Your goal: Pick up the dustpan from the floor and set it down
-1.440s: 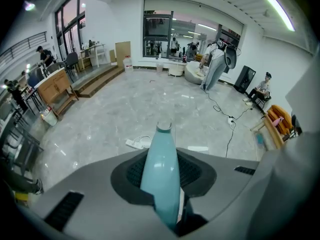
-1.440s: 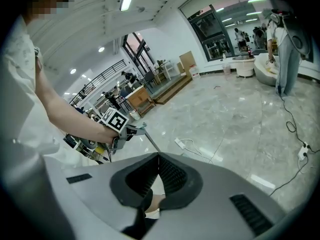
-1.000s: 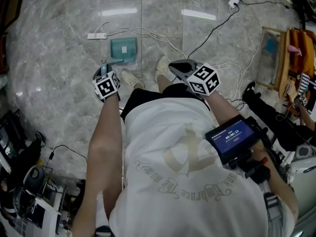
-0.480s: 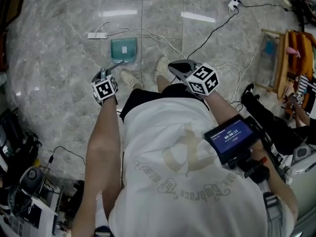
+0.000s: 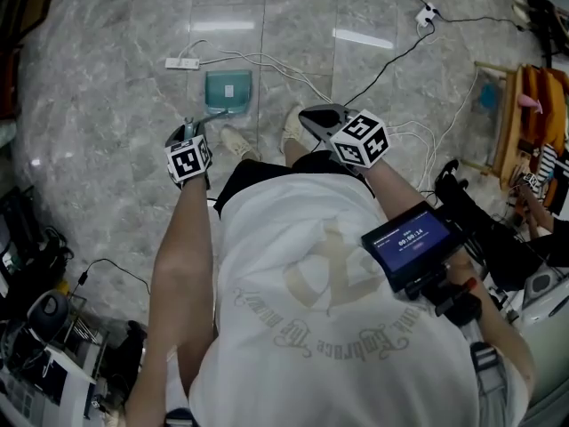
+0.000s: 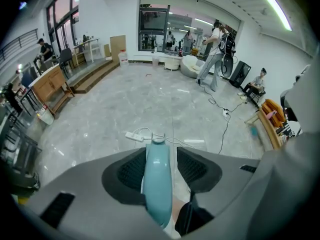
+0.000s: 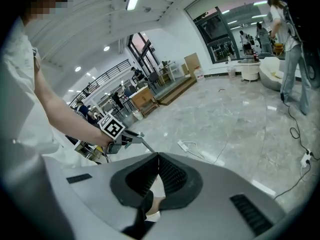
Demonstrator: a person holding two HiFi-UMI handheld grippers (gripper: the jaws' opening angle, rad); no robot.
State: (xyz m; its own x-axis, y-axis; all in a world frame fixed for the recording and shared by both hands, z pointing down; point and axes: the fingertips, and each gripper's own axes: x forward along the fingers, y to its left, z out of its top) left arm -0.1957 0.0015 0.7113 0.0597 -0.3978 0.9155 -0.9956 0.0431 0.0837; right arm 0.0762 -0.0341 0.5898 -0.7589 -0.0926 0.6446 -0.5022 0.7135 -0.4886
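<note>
A teal dustpan (image 5: 228,90) lies on the marble floor in the head view, and its long handle slants back toward my left gripper (image 5: 187,133). The left gripper view shows that teal handle (image 6: 158,184) running between the two pads of my left gripper (image 6: 160,151). The jaws are opening, with a gap beside the right pad (image 6: 192,166), so the pads do not press on the handle. The gripper body hides the pan itself in this view. My right gripper (image 5: 311,116) hovers above the floor to the right of my shoes. In its own view the right gripper (image 7: 158,156) is shut on nothing.
A white power strip (image 5: 180,63) and its cables (image 5: 284,71) lie just beyond the dustpan. My shoes (image 5: 233,140) stand between the two grippers. A wooden rack (image 5: 520,105) is at the right, and bags and gear (image 5: 36,318) sit at the lower left.
The head view has drifted slightly. The dustpan and both grippers keep their places.
</note>
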